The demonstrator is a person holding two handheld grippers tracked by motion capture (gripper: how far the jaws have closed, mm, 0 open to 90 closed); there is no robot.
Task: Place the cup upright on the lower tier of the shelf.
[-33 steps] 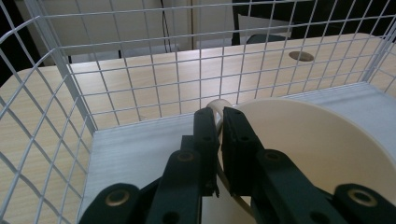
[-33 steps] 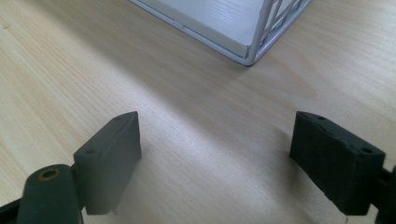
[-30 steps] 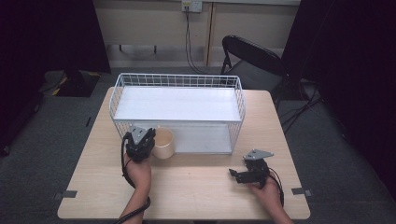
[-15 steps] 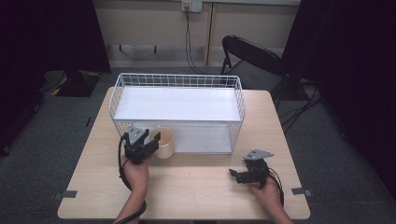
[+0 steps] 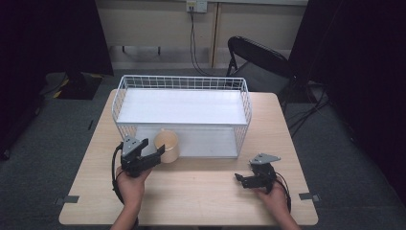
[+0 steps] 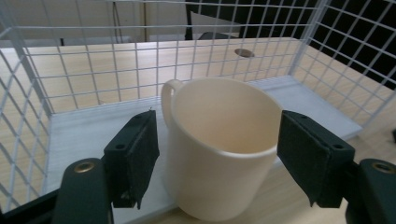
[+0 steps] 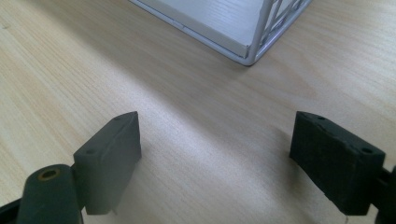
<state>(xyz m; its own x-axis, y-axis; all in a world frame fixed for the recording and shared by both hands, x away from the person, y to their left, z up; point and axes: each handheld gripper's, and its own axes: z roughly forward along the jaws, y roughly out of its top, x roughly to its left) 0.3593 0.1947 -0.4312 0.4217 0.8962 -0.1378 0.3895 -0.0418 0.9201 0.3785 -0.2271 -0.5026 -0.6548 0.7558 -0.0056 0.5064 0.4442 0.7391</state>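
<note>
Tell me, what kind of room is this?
Probably a lab or studio set up for recording. Black curtains hang at the sides, a lone wooden table holds a wire rack, and a folding chair stands behind.

From above I see the wooden tabletop point(image 5: 191, 191) carrying a white wire basket point(image 5: 182, 84) with a white shelf board inside; a cream mug point(image 5: 167, 145) stands upright at the basket's open front edge, near its left end; my left tool point(image 5: 154, 154) sits just beside the mug, its jaws pointing toward it; my right tool point(image 5: 242, 180) rests low on the tabletop, well apart from the basket; a black folding chair point(image 5: 258, 57) stands behind the table.
</note>
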